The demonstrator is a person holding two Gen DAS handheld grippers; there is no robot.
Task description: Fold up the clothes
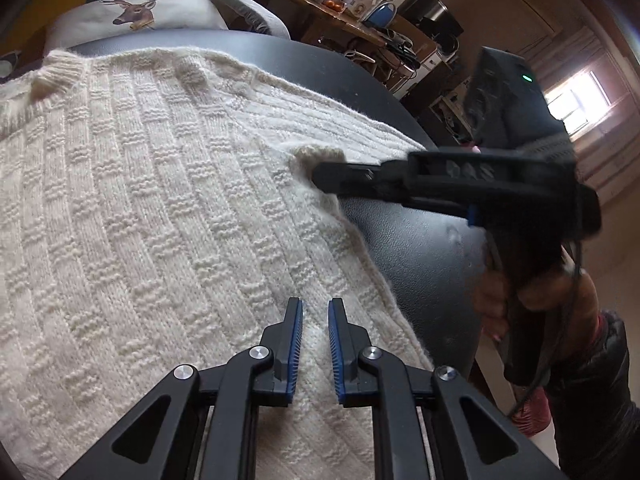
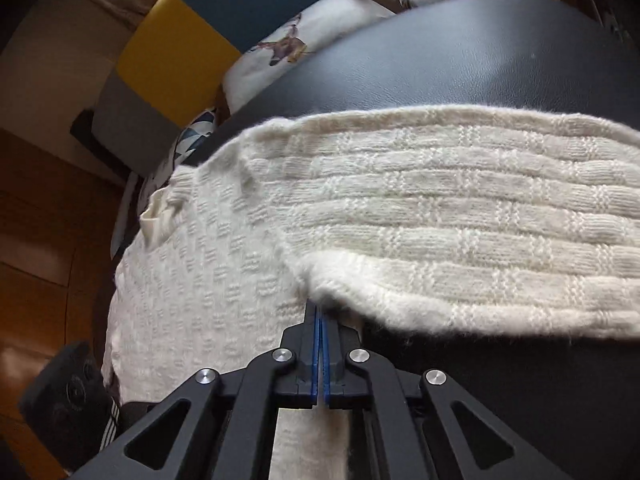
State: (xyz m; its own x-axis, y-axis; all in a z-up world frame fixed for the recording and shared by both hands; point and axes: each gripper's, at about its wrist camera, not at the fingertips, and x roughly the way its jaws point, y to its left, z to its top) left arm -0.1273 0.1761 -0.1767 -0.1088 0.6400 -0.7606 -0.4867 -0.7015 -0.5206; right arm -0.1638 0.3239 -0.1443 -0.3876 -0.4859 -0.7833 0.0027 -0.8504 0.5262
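A cream knitted sweater lies spread on a black leather surface. My left gripper is open, its blue-padded fingers just above the sweater's body near its right edge. My right gripper comes in from the right and is shut on the sweater where the sleeve meets the body. In the right wrist view the right gripper is shut on the edge of the sleeve, which lies across the black surface. The sweater's body lies to the left.
A deer-print cushion and a grey armchair stand beyond the surface. A cluttered wooden table is at the back right. The person's hand holds the right gripper. A yellow, blue and grey panel stands left.
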